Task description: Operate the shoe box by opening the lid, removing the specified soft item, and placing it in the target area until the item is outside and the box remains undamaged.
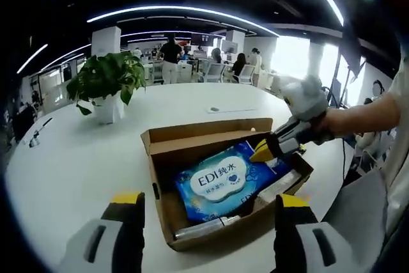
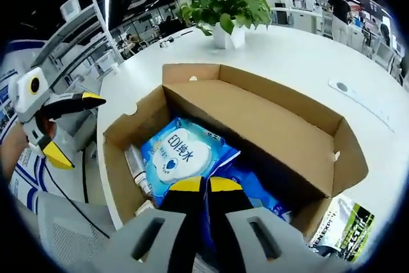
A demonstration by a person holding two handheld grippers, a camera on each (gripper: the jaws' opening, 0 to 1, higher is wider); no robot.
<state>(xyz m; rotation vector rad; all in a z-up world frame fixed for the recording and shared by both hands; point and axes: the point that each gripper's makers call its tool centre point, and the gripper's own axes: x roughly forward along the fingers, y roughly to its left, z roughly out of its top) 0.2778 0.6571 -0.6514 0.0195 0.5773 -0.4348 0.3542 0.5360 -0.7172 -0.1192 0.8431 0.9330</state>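
Cardboard shoe box holds one blue wipes pack; right tongs pinch it; left tongs spread.

Open-plan office, white meeting table, potted plant, desks, office chairs, ceiling strip lights

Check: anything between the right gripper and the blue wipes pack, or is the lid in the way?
Nothing visible. The box lid is folded back and the right gripper is already inside, jaws closed on the edge of the blue wipes pack. The left gripper hangs open outside the box's near wall.
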